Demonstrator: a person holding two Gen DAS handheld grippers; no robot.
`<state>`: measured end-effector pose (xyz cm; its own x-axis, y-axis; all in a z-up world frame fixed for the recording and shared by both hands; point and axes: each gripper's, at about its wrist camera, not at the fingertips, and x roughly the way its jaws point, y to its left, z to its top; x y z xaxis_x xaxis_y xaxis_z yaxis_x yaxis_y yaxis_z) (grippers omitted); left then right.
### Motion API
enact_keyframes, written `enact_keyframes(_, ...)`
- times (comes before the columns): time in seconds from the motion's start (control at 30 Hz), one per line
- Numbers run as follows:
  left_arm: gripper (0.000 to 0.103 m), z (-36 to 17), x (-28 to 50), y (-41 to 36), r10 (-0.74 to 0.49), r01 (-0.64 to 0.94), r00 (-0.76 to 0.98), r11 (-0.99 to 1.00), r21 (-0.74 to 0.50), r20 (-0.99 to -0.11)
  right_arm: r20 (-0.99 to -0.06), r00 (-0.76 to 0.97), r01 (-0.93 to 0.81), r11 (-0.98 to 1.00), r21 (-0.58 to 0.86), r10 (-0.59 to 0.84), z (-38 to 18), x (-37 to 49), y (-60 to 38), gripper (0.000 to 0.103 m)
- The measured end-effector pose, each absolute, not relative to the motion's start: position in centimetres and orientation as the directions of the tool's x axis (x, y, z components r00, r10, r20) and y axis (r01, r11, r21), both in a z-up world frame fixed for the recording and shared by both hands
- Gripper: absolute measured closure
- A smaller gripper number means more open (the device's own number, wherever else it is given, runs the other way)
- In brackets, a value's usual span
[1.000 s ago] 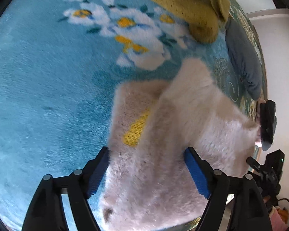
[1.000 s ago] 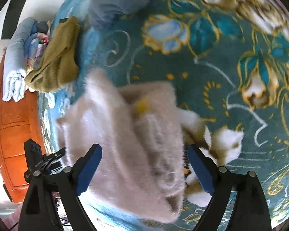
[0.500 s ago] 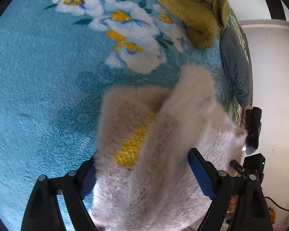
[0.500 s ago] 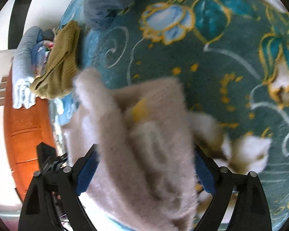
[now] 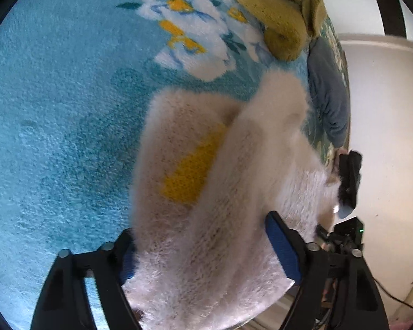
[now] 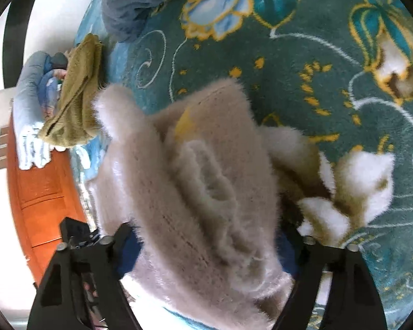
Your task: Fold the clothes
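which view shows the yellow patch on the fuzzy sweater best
The left wrist view: the yellow patch lies broad and unobstructed on the fuzzy sweater. The right wrist view shows only a thin sliver of it, tucked between folds.

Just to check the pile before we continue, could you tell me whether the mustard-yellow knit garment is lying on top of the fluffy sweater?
No, the mustard-yellow knit garment lies apart on the blanket, beyond the fluffy sweater.

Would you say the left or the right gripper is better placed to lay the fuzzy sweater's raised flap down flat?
Probably the left gripper: the fuzzy sweater lies between its wide jaws, with open blue rug ahead. The right gripper faces bunched folds.
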<state>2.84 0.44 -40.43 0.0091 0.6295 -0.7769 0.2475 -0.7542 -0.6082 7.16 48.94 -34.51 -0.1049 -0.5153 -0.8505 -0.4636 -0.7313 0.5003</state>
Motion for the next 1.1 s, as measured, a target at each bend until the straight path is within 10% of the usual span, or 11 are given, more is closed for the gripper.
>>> enact_keyframes(0.23, 0.059, -37.3, 3.8, 1.4, 0.59, 0.211, 0.006, -0.79, -0.576, -0.807, -0.861, -0.126, -0.492, -0.723, 0.486, -0.493, -32.4, 7.3, 48.2, 0.056)
enact_keyframes(1.1, 0.061, -14.7, 8.2, 0.4, 0.634, 0.067, -0.174, -0.755, -0.652, -0.753, -0.815, -0.315, -0.324, -0.751, 0.575, -0.487, -8.2, 15.4, 44.1, 0.065)
